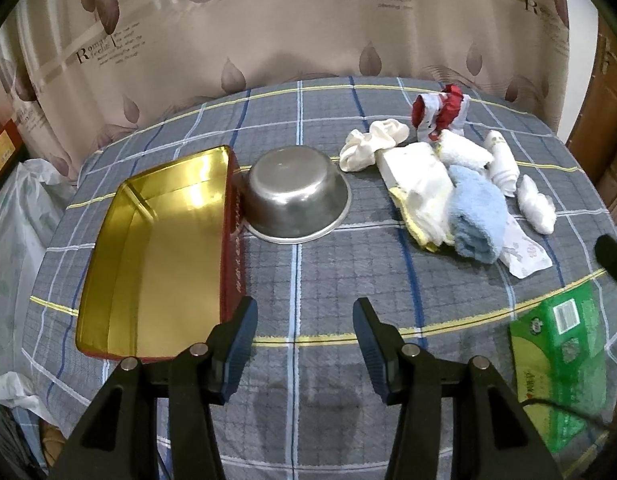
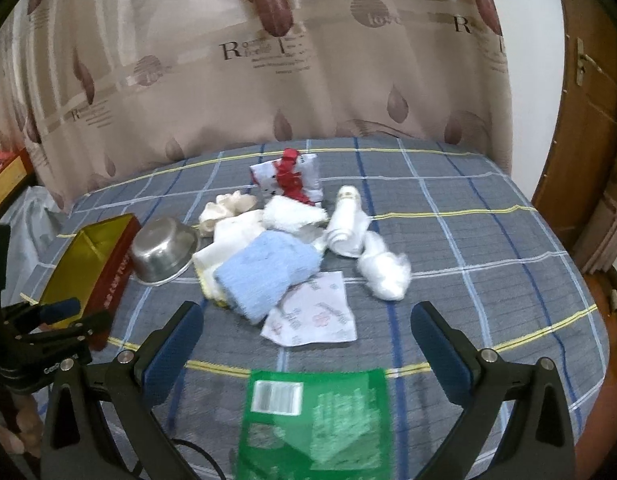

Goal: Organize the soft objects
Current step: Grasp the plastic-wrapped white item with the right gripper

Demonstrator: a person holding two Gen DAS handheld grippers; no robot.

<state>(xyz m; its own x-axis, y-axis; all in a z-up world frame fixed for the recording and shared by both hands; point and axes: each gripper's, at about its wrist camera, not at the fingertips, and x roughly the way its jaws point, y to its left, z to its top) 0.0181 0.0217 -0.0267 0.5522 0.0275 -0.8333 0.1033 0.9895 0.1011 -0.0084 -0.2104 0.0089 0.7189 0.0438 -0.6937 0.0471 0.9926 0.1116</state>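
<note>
Nothing has been sorted yet, judging by how things lie. The gold tin point(image 1: 156, 248) sits on the left of the plaid worktop point(image 1: 308, 280) with nothing inside it, and the steel bowl point(image 1: 296, 196) stands just beside its right wall, apparently touching it; it reads as upside down in the left wrist view, though that is hard to confirm.

All the soft things lie in one loose heap to the right of the bowl. A blue towel point(image 2: 268, 276) lies on the near side of the heap, over a white cloth with yellow edging point(image 2: 228, 240). Beyond them are a cream bundle point(image 2: 228, 206), a fluffy white cloth point(image 2: 292, 216) and a red-and-white piece point(image 2: 288, 178) at the far end. A rolled white cloth point(image 2: 346, 224) and a crumpled white wad point(image 2: 384, 270) lie on the right side, and a flat printed packet point(image 2: 312, 312) pokes out nearest. A green pack point(image 2: 312, 424) lies apart at the near edge.

The left tool point(image 1: 304, 340) hovers released over bare cloth near the tin's near right corner, grasping nothing. The right tool point(image 2: 308, 344) is likewise spread wide and vacant, above the green pack and facing the heap.

So the whole job seems left: every piece is yet to be lifted and placed, likely into the tin or bowl.
</note>
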